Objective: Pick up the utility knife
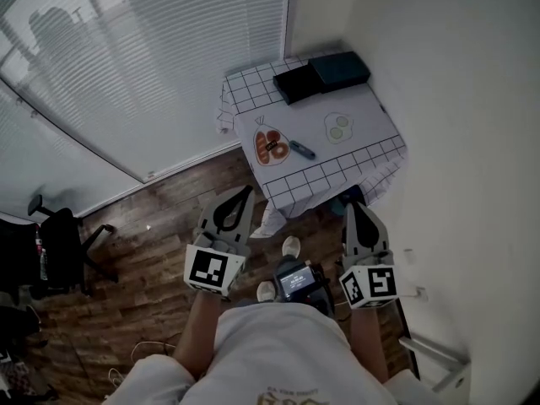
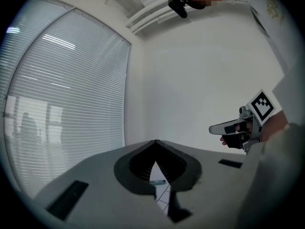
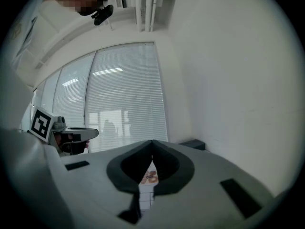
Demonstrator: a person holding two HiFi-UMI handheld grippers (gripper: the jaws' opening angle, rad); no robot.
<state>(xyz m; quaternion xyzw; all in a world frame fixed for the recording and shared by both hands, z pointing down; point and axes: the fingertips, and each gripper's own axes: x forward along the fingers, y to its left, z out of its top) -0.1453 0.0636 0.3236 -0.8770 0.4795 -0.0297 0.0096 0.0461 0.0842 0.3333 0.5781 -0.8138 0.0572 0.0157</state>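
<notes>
Your left gripper (image 1: 246,191) and right gripper (image 1: 353,206) are both closed and empty, held just short of the table (image 1: 363,108) — the utility knife (image 1: 302,150) lies there, beside an orange-printed mat (image 1: 270,146).

Utility knife (image 1: 302,150) on table (image 1: 371,118), right of plate (image 1: 260,154)

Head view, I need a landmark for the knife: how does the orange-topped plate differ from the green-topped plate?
The orange-topped plate lies nearer the person; the green-topped plate lies farther, toward the wall. The utility knife lies beside the orange-topped plate, apart from the green-topped plate. Both are pale and lie flat on the checked cloth.
</notes>
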